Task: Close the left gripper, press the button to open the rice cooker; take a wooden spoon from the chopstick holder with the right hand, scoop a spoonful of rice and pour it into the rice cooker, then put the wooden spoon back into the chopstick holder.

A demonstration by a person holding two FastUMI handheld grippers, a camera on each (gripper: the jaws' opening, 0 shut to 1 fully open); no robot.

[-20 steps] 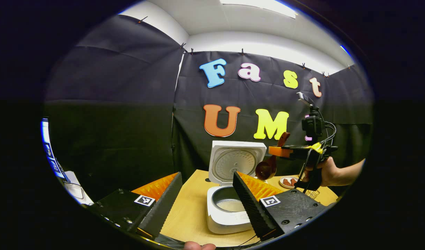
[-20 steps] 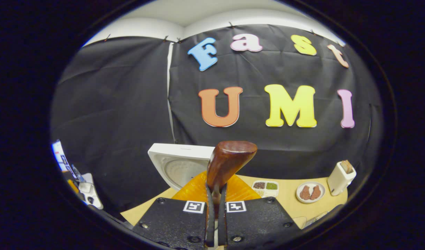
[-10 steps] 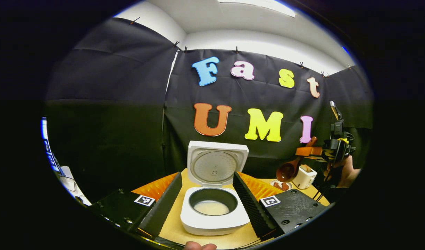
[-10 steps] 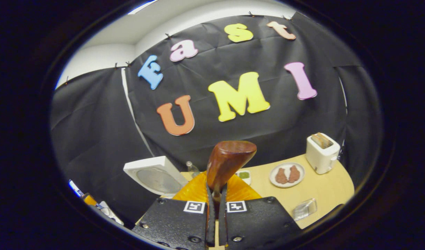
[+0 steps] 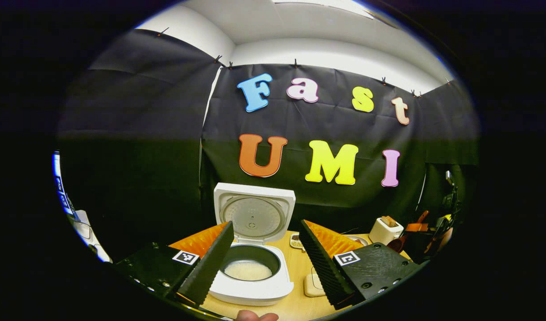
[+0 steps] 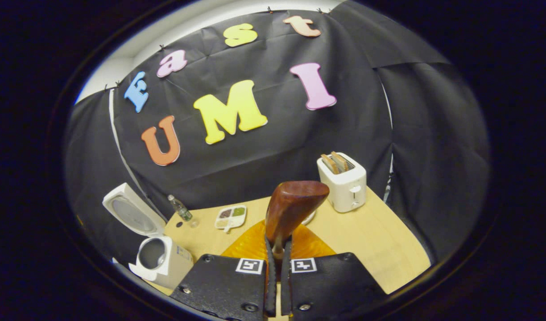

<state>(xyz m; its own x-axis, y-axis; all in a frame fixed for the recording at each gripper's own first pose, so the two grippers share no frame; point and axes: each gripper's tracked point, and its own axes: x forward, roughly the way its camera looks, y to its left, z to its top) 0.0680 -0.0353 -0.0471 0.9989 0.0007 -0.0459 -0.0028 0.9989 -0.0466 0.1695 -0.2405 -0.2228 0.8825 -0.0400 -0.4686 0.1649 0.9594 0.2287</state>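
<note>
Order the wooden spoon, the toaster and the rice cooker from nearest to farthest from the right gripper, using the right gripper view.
1. Wooden spoon: clamped in the right gripper.
2. Toaster: ahead, slightly right.
3. Rice cooker: far left, lid open.

A light wooden surface (image 6: 371, 236) was seen carrying several items. A white rice cooker (image 6: 163, 263), lid raised, was set at its left edge in the right gripper view. A small clear bottle (image 6: 180, 209) stood near the back, with a divided dish of grains (image 6: 230, 216) just beside it. A white toaster (image 6: 344, 185) stood farther right. In the left gripper view a small beige square object (image 5: 313, 285) lay just beside the cooker.
</note>
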